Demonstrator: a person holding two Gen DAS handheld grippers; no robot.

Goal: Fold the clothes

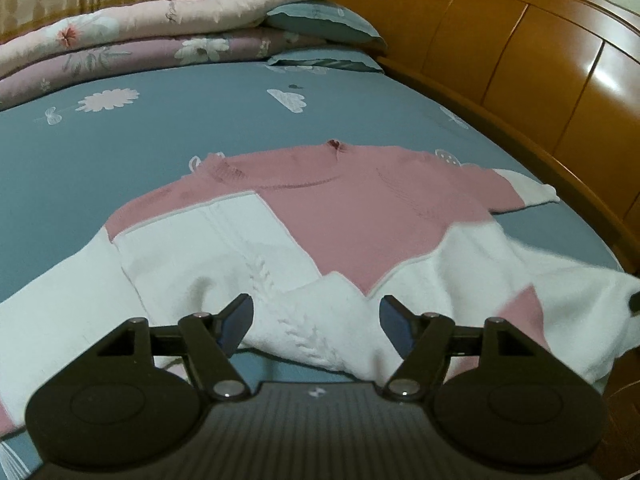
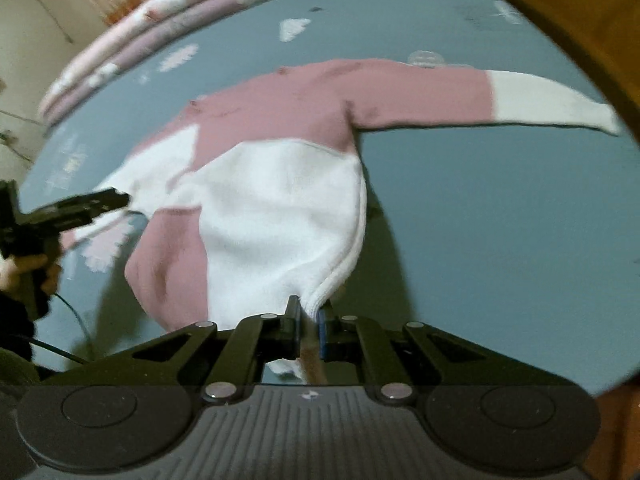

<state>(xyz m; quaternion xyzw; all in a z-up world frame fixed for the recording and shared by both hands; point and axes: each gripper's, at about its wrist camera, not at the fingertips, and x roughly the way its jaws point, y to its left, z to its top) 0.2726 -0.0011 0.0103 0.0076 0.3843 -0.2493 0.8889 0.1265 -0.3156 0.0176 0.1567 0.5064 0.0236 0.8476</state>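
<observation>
A pink-and-white sweater (image 1: 360,216) lies spread on the bed (image 1: 180,128), neck toward the quilts (image 1: 132,40) stacked at the far side, one sleeve (image 2: 520,100) stretched flat toward the wooden headboard (image 1: 540,60). The other sleeve looks already laid across the chest, so I'd say the fold is partway in.

The right gripper (image 2: 308,330) has its jaws pressed together on the ribbed white hem, and the cloth rises off the bed in a tent up to the pinch (the frame is blurred, so the hand seems to be in motion). That reads to me as the bottom corner being lifted, either to carry it up toward the shoulders or to bring that side over.

The left gripper (image 1: 316,320) hangs just over the near white edge with its jaws apart and nothing between them; the fabric shows through the gap below. In the right wrist view it appears at the left edge, held in a hand (image 2: 28,268) with a cable trailing off.

The next move, I think, calls for the right side to carry the hem across without dragging the body askew, and for the left to take hold of the matching corner or pin the cloth so the crease comes out straight. The outstretched sleeve is not yet folded in.

No brand, label or readable writing anywhere, only flowers and clouds printed on the bedding.
</observation>
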